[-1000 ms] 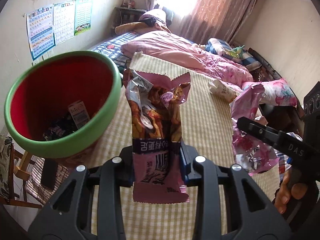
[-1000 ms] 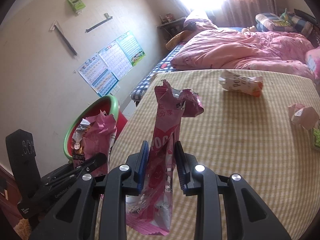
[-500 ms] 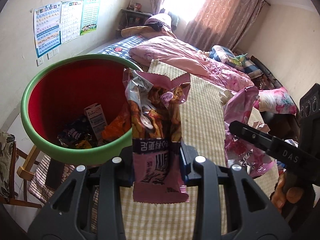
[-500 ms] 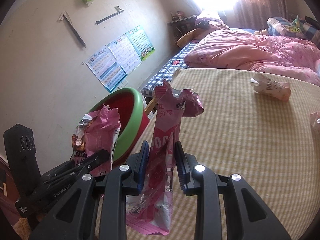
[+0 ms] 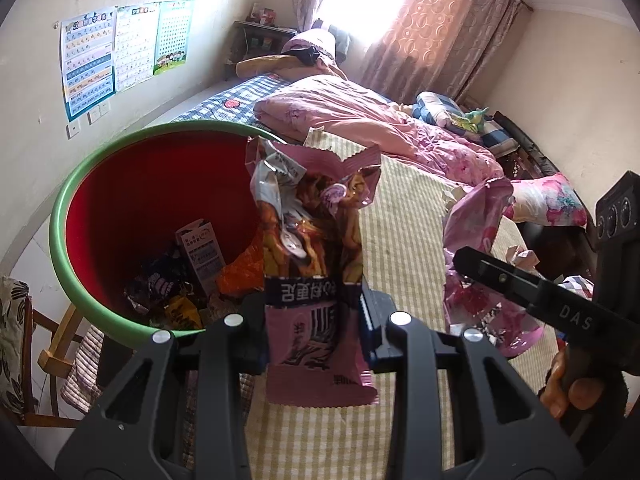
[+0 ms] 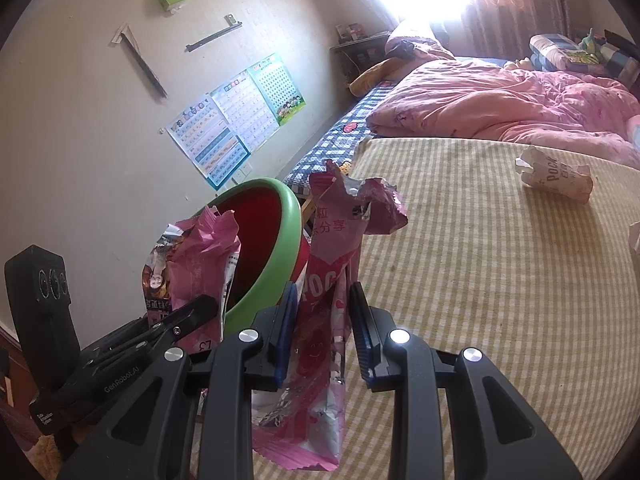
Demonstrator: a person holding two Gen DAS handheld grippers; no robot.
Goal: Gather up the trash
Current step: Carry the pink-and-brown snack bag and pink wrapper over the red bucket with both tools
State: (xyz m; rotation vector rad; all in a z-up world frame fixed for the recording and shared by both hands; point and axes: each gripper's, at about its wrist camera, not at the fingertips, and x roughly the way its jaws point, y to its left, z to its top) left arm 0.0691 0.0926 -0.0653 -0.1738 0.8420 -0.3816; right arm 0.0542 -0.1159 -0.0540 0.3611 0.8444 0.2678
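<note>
the left gripper (image 5: 314,324) is clamped tight on a crinkly pink snack bag (image 5: 316,264), glossy foil with a torn, jagged top and a dark printed band, held upright just beside the near rim of the bin (image 5: 80,184). the bin is a round plastic tub, smooth red inside with a thick green lip, and it holds a small white carton (image 5: 202,254), an orange scrap and dark wrappers at the bottom. compared with a second ago the bin looms larger and more of its inside shows, so the bag has come closer to its rim. the right gripper (image 6: 324,320) is closed on a second pink wrapper (image 6: 332,280), thin creased film with a ragged open top, to the right of the bin, over the yellow-and-white checked woven sheet (image 6: 480,280). a crumpled white packet (image 6: 556,176) lies on that sheet, well apart from the bin.
</note>
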